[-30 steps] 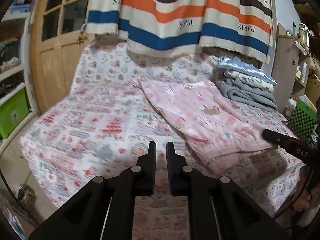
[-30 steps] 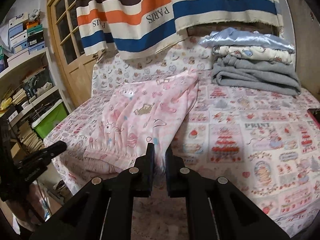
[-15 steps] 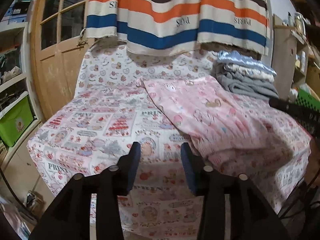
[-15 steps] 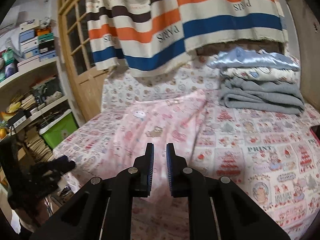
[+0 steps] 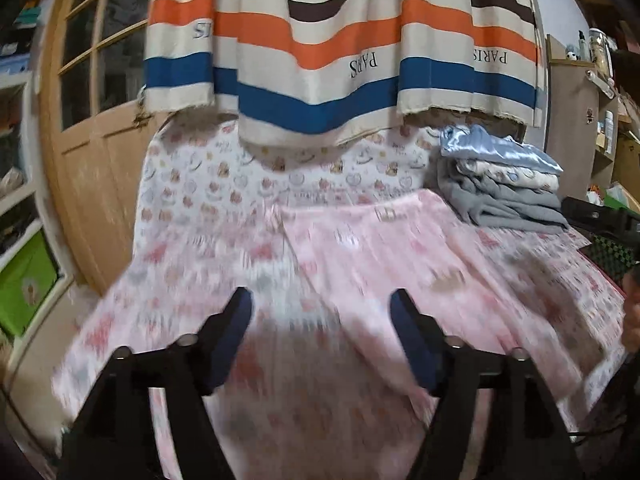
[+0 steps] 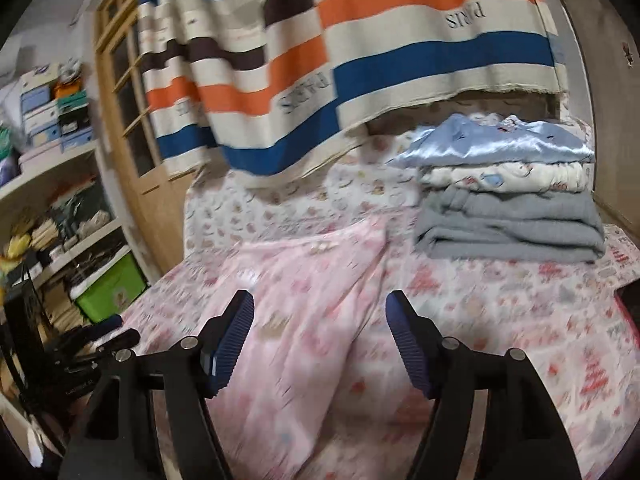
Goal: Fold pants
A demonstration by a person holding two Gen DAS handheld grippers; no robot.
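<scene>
The pink pants (image 5: 400, 264) lie flat on the patterned bedsheet (image 5: 192, 248), left of a stack of 3 folded garments (image 6: 508, 200) at the far right. The left gripper (image 5: 322, 312) hangs above the sheet, jaws opening wide with nothing between them. The right gripper (image 6: 320, 316) hangs over the pants, jaws likewise opening and empty. A striped curtain (image 5: 340, 60) hangs behind.

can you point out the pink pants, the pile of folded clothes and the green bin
pink pants (image 6: 304, 300): right wrist view, middle of the fabric
pile of folded clothes (image 6: 508, 224): right wrist view, grey bottom layer
green bin (image 6: 110, 286): right wrist view, front wall
</scene>
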